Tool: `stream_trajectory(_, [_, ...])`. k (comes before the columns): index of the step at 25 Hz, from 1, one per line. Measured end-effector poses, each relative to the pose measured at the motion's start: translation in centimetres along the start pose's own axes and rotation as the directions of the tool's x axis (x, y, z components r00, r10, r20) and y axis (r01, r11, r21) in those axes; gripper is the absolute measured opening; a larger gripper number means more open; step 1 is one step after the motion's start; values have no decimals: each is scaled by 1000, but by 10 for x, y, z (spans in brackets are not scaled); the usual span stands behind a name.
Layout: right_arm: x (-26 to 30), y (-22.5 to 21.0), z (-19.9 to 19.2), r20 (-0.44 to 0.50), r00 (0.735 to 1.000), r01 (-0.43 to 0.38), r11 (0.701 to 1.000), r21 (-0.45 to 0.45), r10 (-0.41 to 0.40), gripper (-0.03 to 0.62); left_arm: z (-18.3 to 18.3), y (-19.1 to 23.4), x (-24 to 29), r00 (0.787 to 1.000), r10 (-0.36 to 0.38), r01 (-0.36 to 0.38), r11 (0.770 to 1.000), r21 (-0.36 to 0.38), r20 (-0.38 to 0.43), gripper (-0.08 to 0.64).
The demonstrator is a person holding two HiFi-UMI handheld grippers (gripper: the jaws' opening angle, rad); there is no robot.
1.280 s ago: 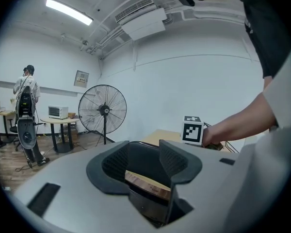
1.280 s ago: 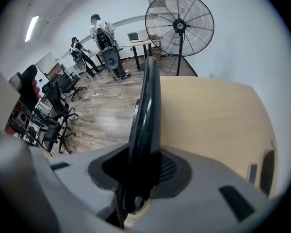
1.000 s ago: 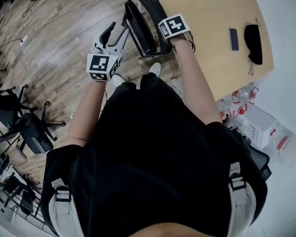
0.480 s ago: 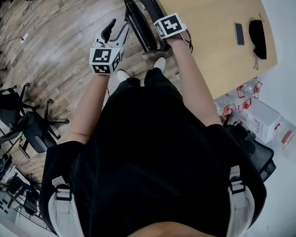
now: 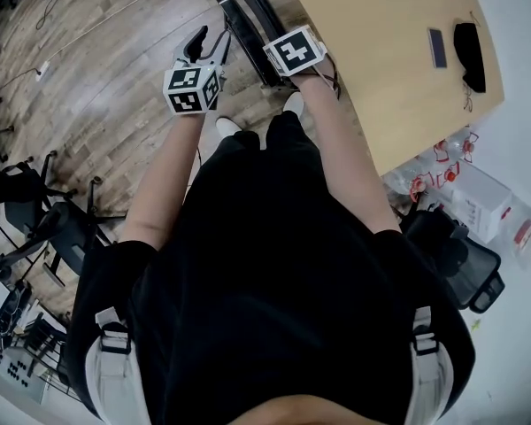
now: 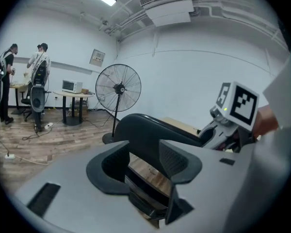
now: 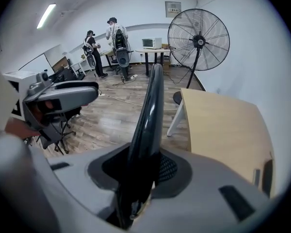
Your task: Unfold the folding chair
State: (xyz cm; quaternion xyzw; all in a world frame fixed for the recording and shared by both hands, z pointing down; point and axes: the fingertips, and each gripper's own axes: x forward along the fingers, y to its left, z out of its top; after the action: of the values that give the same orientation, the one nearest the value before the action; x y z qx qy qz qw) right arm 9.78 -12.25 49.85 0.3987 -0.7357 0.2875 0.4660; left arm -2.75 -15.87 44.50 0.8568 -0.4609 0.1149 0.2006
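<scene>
1. Your right claw [image 7: 143, 170] is clamped on the black top rail of the folding chair [image 7: 151, 106]. The rail fills the gap between its pads.
2. Your left claw [image 6: 148, 160] is set narrow, closed on a dark lower edge of the chair. In the head view it sits just left of the right claw.
3. The chair stands on the wood floor [image 5: 97, 87] just ahead of your shoes, its back beside the edge of the tan tabletop [image 5: 380, 51].
4. A small dark slab [image 5: 437, 48] and a black object [image 5: 472, 56] lie near the tabletop's far side.
5. Farther off you have a pedestal fan [image 7: 199, 40], then two people [image 7: 106, 45] at desks by the wall.
</scene>
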Motion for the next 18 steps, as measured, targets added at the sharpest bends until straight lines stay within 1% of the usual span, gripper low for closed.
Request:
stream_trajectory(5, [3,16,5,17,1000,-14,1000,-7,14,114,-29,27,22,995,48,-57,993,-104,-88,187])
stream_trajectory(10, [-3,17,14,30,1000,10,999,-35,-9,113,-59,48,51,977,91,-126,977,-172,-195,196])
stream_trajectory(15, [-1,18,12,23,1000,11,999,-31,-10,114,-94,62,88,945,116,-198,946,-255,-306,221])
stream_trajectory(18, [0,20,9,12,1000,3,1000,-30,-3,112,-114,68,107,923,135,-255,916,-309,-361,245])
